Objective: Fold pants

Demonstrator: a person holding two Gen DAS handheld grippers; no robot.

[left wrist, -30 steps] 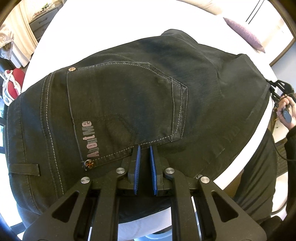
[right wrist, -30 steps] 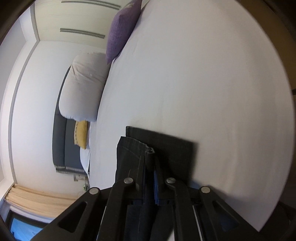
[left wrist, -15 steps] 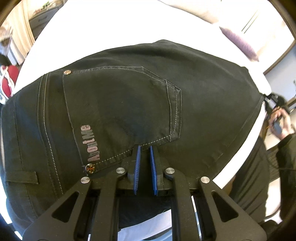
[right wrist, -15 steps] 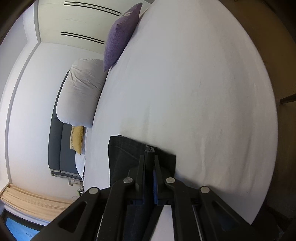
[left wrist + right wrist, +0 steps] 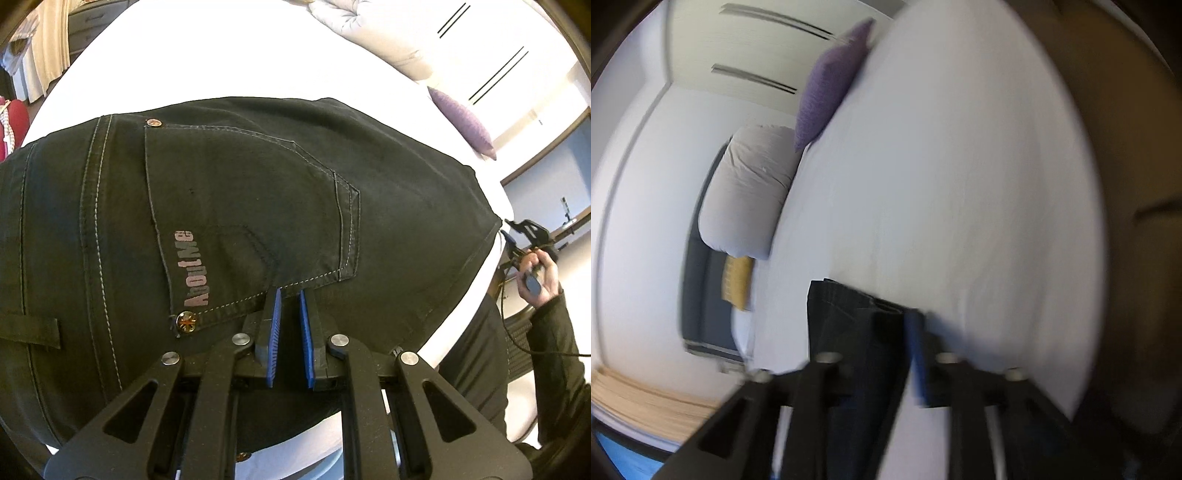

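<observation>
1. White bedding covers the bed, with a purple cushion near its far edge.
2. Dark pants lie flat on the bed, back pocket up.
3. Left tool hovers over the pocket's lower seam, jaws nearly closed, nothing between them.
4. Right tool, blurred, has just been opening; the pants' hem sits between its jaws, no longer pinched.
5. A hand grips the right tool's handle.

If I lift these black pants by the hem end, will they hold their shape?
Probably not. The black pants lie flat and limp on the white bed, so they would likely sag and unfold. The thick seams and stitched back pocket suggest fairly heavy denim, which grips rather than slides.
</observation>
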